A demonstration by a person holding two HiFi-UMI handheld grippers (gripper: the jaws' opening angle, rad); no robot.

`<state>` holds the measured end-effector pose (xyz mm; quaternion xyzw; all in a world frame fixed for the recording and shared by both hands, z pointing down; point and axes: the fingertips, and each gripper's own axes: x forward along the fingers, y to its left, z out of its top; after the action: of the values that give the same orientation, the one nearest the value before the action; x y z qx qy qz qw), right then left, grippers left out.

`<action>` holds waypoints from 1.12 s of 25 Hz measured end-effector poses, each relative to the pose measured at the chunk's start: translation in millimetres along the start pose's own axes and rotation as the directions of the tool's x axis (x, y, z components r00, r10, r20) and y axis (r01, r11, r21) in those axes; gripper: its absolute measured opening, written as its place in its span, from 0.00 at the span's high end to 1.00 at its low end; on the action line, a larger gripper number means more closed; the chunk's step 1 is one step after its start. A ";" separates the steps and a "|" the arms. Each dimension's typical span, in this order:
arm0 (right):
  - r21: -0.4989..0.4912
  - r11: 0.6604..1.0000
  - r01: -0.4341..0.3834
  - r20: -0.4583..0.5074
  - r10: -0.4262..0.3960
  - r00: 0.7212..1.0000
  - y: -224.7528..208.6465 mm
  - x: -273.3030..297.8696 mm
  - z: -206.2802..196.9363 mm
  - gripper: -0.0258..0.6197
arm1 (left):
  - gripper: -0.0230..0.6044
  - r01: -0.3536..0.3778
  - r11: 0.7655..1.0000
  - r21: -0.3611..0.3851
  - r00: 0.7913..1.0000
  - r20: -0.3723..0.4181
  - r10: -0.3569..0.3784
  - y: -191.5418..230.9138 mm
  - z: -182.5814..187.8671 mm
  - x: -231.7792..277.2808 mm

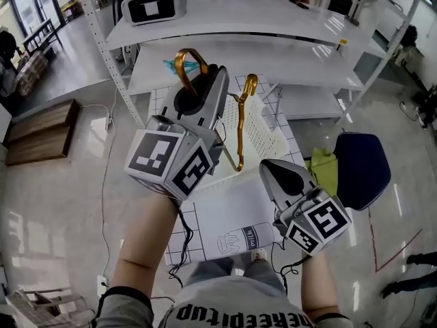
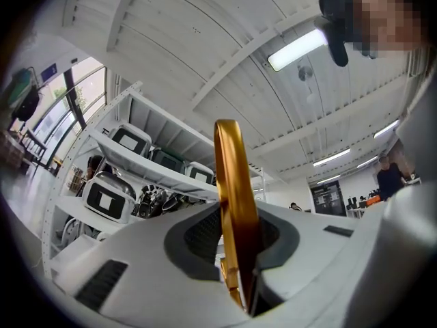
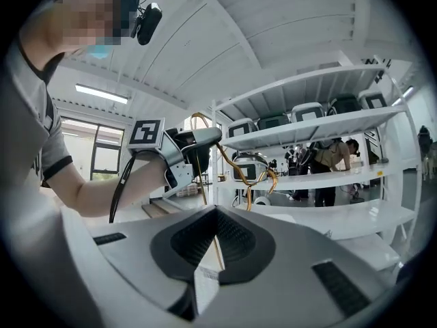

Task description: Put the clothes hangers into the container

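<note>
A gold clothes hanger hangs in the air from my left gripper, which is shut on its hook; the hook stands up between the pads. The hanger's body dangles over the white slotted container on the table. My right gripper sits lower, at the right of the hanger's bottom corner, with its jaws together. In the right gripper view a thin gold rod of the hanger runs down to the seam of my right gripper; whether it is pinched there I cannot tell.
A white shelving rack stands behind the container, with a teal object on a shelf. A dark blue chair and a green cloth are at the right. A printed sheet lies near me. Wooden pallets lie on the floor at the left.
</note>
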<state>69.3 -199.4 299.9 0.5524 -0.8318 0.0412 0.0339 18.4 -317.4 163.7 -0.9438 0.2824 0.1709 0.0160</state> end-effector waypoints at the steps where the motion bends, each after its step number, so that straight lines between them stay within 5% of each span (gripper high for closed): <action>1: 0.000 1.000 0.006 -0.004 -0.006 1.000 0.0 0.3 -1.0 0.95 | 0.83 0.002 1.000 -0.008 1.000 -0.006 -0.002 1.4 -5.6 0.4; 15: 0.010 0.997 0.070 -0.063 -0.069 0.996 -13.3 12.3 -17.1 0.95 | 0.83 -0.007 0.994 -0.105 0.996 -0.094 -0.003 26.2 -82.1 14.5; 28: 0.018 0.996 0.091 -0.094 -0.088 0.992 -25.2 20.6 -29.3 0.95 | 0.83 -0.017 0.995 -0.099 0.984 -0.178 -0.001 35.4 -134.3 20.7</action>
<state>84.9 -224.8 331.9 0.5870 -0.8032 0.0746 0.0683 57.6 -375.0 285.6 -0.9537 0.2777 0.1000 -0.0576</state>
